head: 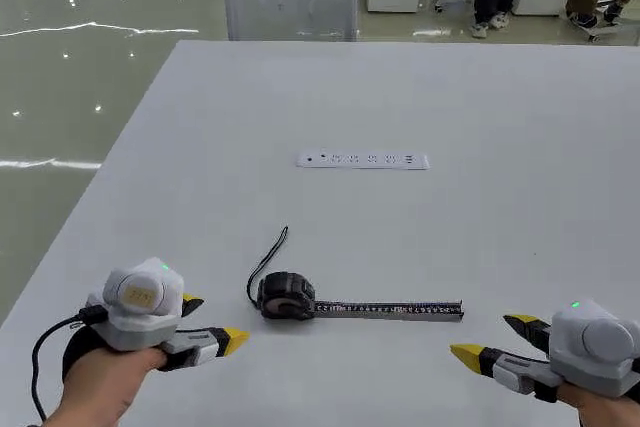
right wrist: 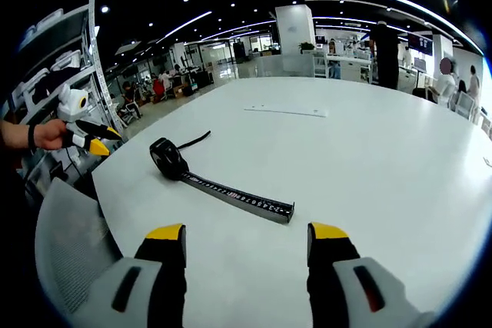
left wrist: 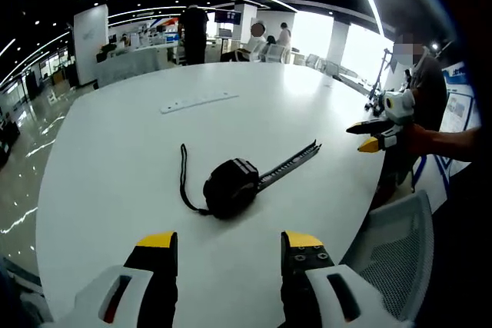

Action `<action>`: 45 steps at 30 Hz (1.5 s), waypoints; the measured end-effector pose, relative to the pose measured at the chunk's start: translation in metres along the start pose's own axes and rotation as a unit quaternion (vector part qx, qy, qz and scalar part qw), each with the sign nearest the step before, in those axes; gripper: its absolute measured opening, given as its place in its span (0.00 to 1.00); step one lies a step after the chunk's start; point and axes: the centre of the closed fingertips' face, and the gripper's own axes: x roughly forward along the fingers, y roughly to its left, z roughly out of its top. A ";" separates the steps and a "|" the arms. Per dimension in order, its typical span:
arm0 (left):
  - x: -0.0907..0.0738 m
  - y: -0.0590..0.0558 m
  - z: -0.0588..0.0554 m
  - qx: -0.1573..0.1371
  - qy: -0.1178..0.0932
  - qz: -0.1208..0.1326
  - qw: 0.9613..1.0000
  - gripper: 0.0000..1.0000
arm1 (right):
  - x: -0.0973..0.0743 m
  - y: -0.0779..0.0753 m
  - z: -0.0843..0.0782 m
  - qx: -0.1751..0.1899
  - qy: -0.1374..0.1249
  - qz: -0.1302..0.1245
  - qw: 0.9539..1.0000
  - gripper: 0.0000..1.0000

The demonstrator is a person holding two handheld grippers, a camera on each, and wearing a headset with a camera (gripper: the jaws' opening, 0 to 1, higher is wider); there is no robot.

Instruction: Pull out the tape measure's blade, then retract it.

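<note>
A black tape measure (head: 286,296) lies on the white table (head: 400,107), its blade (head: 390,310) pulled out to the right and lying flat, its wrist strap (head: 268,259) curling up behind. My left gripper (head: 212,323) is open, left of the case and apart from it. My right gripper (head: 497,338) is open, just right of the blade's tip. The left gripper view has the case (left wrist: 231,187) ahead of the open left gripper (left wrist: 230,241), with the blade (left wrist: 290,165) running away to the right. In the right gripper view the blade's end (right wrist: 284,210) lies ahead of the open right gripper (right wrist: 247,233), the case (right wrist: 168,157) further back.
A white power strip (head: 363,160) lies mid-table beyond the tape measure. A grey chair (head: 291,9) stands at the far edge. People stand and sit across the glossy floor at the back right.
</note>
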 end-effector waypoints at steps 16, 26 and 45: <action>-0.025 0.011 -0.009 -0.043 -0.030 0.027 0.998 0.52 | -0.016 0.012 -0.004 -0.006 0.002 -0.010 1.000 0.66; -0.032 0.006 -0.009 -0.042 -0.036 0.033 0.998 0.57 | -0.025 0.006 0.002 -0.001 -0.007 -0.027 1.000 0.66; -0.016 -0.018 -0.001 -0.025 -0.029 0.014 0.999 0.60 | -0.022 0.009 -0.010 0.005 0.013 -0.016 1.000 0.65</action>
